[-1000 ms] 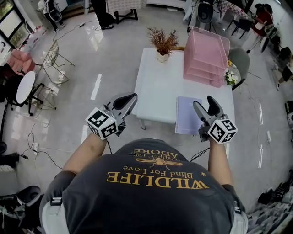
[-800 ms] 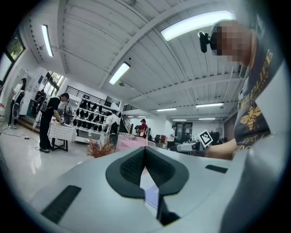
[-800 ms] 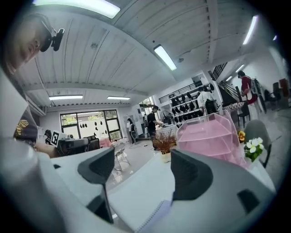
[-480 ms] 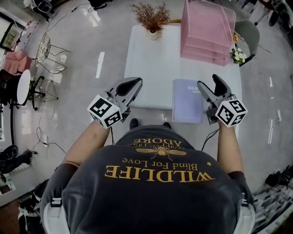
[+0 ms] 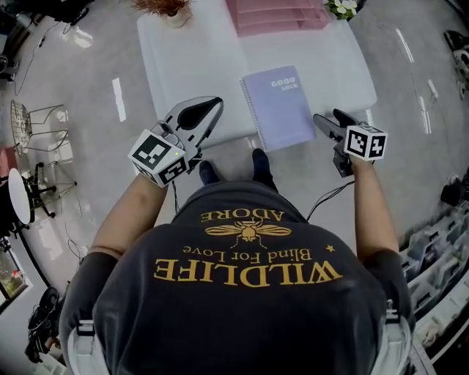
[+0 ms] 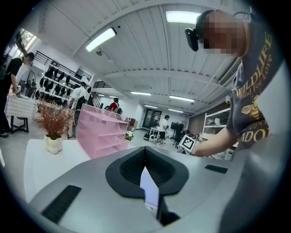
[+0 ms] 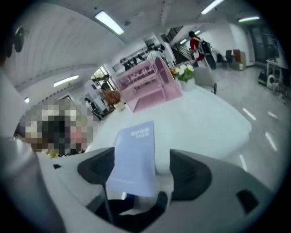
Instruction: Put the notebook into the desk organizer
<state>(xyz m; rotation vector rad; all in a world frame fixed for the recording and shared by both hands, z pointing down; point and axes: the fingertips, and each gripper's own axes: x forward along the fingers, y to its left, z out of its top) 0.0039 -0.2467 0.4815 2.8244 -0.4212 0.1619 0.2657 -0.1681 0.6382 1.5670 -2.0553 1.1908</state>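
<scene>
Lilac notebook point(image 5: 280, 106) flat; pink organizer point(image 5: 278, 18) cropped. Left gripper point(image 5: 218, 101) fingers point(image 5: 192, 103) closed, right gripper point(image 5: 330, 116) fingers apart, both empty.

Dark grey T-shirt point(image 5: 242, 322), gold WILDLIFE print, bee; grey left gripper point(image 5: 217, 102), right gripper point(image 5: 329, 117).

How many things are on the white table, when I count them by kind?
Notebook: 1
Pink desk organizer: 1
Plants: 2 (potted dried plant, white flowers at the table's far corner)
Total: 4
</scene>
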